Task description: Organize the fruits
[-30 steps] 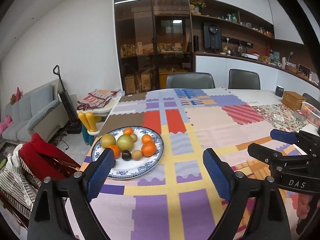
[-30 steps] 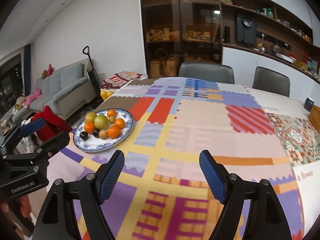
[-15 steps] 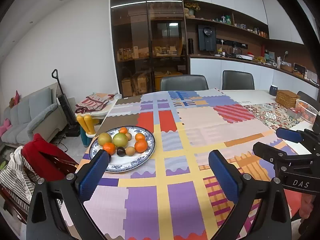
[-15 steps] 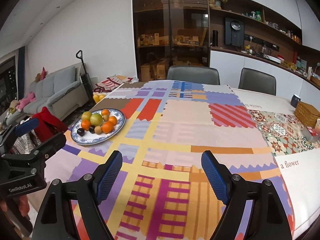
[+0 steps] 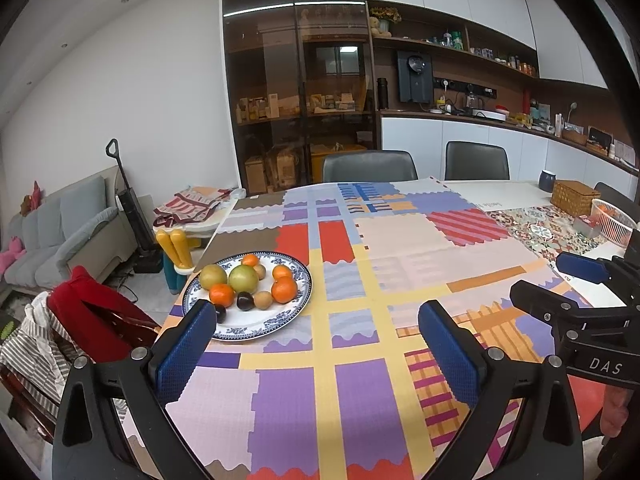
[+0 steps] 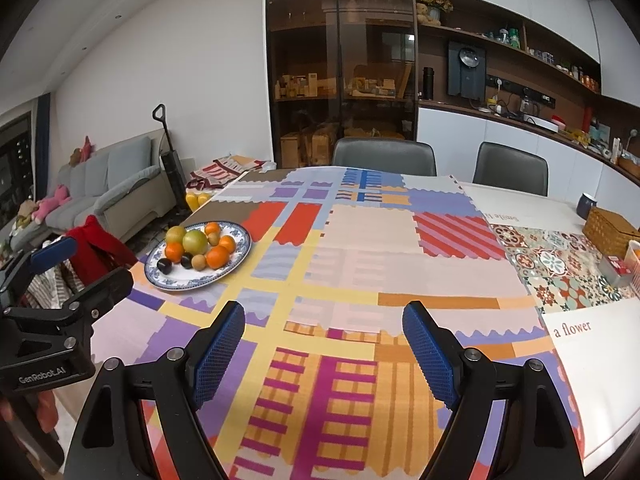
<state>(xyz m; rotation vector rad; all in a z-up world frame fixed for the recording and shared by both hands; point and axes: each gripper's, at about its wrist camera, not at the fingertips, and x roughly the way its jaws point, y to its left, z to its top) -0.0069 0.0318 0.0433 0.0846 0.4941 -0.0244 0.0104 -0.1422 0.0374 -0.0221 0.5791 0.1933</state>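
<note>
Left claw spread wide, gripping nothing, hovering over the patchwork cloth on the counter. Right claw same deal, gaping and empty, off to the right of the other. Blue-patterned plate just ahead-left of the left claw, its left fingertip overlapping the near rim in view. Well apart from the right claw, far left. On the plate: four oranges, two greenish fruits, two dark plums, roughly three small brown ones. Wicker box and white basket far right; two chairs behind.
</note>
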